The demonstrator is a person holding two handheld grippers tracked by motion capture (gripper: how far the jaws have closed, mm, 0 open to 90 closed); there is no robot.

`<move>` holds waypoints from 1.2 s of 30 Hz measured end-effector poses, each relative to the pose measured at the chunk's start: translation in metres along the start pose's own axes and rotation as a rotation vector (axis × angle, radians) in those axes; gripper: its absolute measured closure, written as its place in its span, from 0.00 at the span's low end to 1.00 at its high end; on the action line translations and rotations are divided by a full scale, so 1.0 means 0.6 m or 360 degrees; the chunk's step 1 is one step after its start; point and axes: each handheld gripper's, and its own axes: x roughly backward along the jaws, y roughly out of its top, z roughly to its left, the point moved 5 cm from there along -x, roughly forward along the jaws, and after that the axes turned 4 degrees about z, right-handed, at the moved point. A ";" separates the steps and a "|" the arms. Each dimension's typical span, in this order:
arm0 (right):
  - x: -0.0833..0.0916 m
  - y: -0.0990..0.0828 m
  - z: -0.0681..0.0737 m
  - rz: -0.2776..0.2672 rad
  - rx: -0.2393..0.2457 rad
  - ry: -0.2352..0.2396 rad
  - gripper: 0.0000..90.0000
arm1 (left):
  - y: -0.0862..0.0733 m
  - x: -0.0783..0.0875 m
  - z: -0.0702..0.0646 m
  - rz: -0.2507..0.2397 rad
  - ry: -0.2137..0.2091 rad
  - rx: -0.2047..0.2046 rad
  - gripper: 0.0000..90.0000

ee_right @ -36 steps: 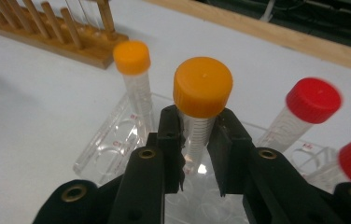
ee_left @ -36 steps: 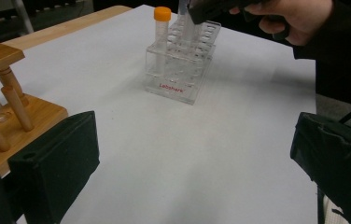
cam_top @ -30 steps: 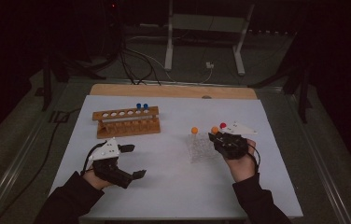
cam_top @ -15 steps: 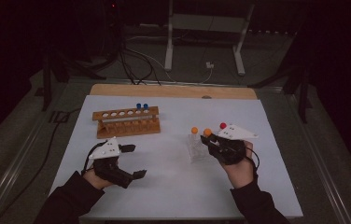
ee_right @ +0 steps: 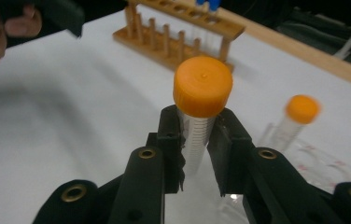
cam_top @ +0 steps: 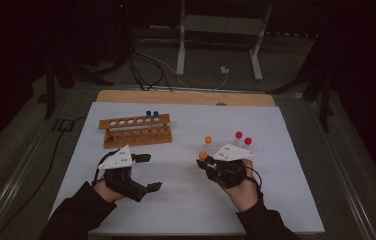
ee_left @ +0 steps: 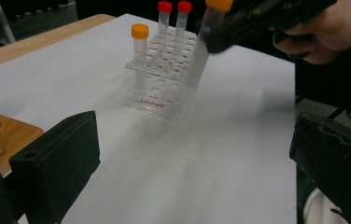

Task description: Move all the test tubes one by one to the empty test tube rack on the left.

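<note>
Right tongs [ee_right: 196, 154] clamped on an orange-capped tube [ee_right: 201, 107], lifted clear beside the clear plastic rack [ee_left: 157, 91]. Left tongs [cam_top: 146, 172] gaping, empty, idle. Transfer step, I'd judge: next carry the tube across to the wooden rack [cam_top: 136, 131], line up over a hole.

The right gripper [cam_top: 207, 161], clamped on an orange-capped tube [cam_top: 203, 156], has shifted leftward across the table since the earliest picture, away from the clear rack [cam_top: 226, 148]. The tube's cap now shows left of and in front of the rack's remaining orange-capped tube [cam_top: 208, 140], clear of the rack.
</note>
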 end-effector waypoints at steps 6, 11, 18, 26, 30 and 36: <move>-0.025 -0.014 0.025 0.0072 0.0036 0.0078 0.83 | 0.011 -0.008 -0.008 -0.0020 -0.0006 -0.0026 0.05; -0.035 -0.020 0.040 0.0105 0.0066 0.0121 0.83 | 0.022 -0.018 -0.015 -0.0044 -0.0030 -0.0054 0.09; -0.039 -0.023 0.050 0.0118 0.0079 0.0158 0.83 | 0.039 -0.041 -0.022 -0.0059 -0.0037 -0.0078 0.20; -0.039 -0.023 0.052 0.0115 0.0073 0.0175 0.83 | 0.054 -0.068 -0.030 -0.0072 -0.0041 -0.0114 0.38; -0.039 -0.022 0.053 0.0115 0.0073 0.0188 0.83 | 0.058 -0.081 -0.032 -0.0065 -0.0034 -0.0142 0.47; -0.039 -0.023 0.053 0.0119 0.0074 0.0189 0.83 | 0.062 -0.096 -0.035 -0.0045 -0.0041 -0.0175 0.63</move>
